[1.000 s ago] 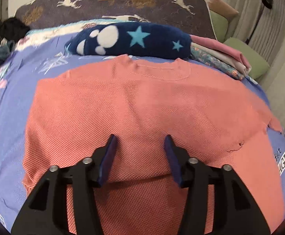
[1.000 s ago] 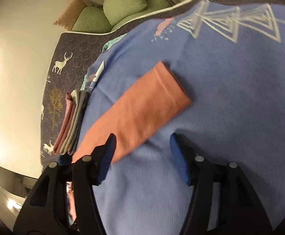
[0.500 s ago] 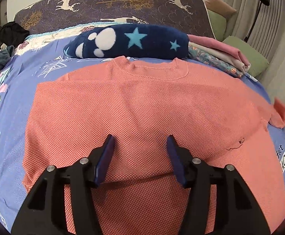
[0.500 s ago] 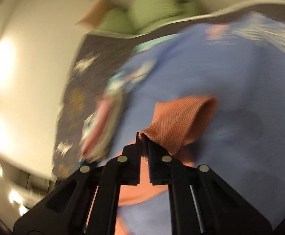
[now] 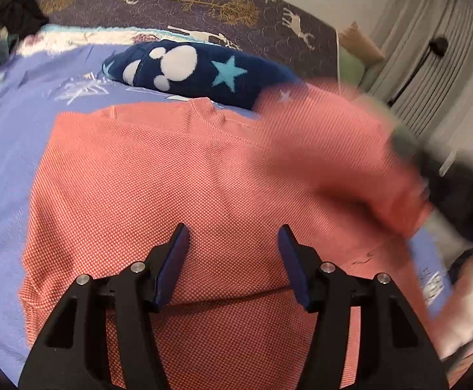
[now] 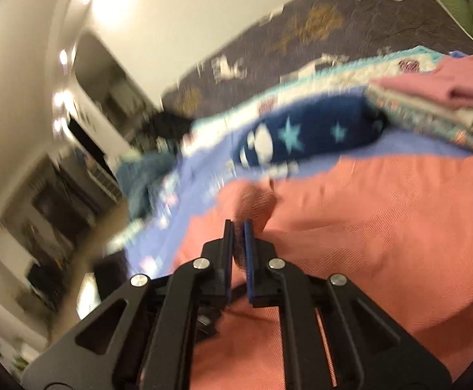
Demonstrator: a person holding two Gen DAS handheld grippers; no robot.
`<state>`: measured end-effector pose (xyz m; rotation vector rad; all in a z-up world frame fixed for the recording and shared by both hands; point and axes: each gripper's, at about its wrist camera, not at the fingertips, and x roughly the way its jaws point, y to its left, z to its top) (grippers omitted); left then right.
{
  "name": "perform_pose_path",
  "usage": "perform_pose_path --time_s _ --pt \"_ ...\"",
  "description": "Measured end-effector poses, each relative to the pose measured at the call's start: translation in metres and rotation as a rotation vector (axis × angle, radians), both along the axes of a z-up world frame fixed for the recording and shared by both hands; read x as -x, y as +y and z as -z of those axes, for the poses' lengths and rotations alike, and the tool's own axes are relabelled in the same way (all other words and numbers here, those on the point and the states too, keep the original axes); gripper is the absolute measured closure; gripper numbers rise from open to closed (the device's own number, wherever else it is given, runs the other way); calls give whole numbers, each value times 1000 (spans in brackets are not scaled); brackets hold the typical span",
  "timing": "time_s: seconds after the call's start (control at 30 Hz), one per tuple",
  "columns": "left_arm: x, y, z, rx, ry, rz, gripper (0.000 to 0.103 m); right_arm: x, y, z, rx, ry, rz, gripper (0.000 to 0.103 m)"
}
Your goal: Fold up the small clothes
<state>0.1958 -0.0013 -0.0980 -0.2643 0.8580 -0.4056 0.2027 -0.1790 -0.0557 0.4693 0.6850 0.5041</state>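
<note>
Your coral knit top (image 5: 178, 175) lies spread flat on the bed's blue printed sheet (image 5: 12, 149), neckline toward the headboard (image 5: 184, 3) with its white deer and gold trees. Your left tool (image 5: 233, 243) hangs above the lower body of the top — jaws standing apart, nothing between the blue pads (image 5: 171, 266), no cloth pinched.

Your right tool (image 6: 238, 243) is clamped narrow on a fold of the same coral fabric; a bunched nub of knit (image 6: 252, 201) shows just past its tips. In the left wrist view that sleeve (image 5: 350, 149) is a blurred coral sweep crossing the right side of the top.

Just beyond the neckline: a navy fleece item (image 5: 200, 68) with white mouse-head shapes and turquoise stars. Beside it, a stack of folded clothes (image 6: 441, 107), pink on top, patterned and grey layers under it.

Writing — white lettering on the sheet near the right edge (image 5: 431, 282), too smeared to read. A small dark mark (image 5: 365, 256) on the top's lower right, not legible either.
</note>
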Motion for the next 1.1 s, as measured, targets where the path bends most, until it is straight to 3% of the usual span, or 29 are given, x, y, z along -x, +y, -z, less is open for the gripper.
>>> perform_pose_path --time_s 0.13,0.23,0.33,0.4,0.6,0.8,0.97,1.1 --pt "-1 16 4 140 10 -5 45 6 10 26 65 41 -11 96" --pt "0 20 3 183 6 -2 45 19 13 32 71 53 -55 93" --pt "1 26 3 251 3 3 44 37 26 30 105 35 -150 90" --pt "1 33 3 310 9 10 44 48 39 31 151 23 -239 83" --pt "-2 35 6 488 125 65 42 65 56 37 279 -19 -286 79" --pt "-2 15 2 393 163 81 41 69 58 40 228 -51 -329 78" --pt "-5 12 2 363 180 43 42 81 61 40 193 -18 -492 60" --pt "-2 10 -2 297 165 17 56 84 18 23 132 -51 -393 50"
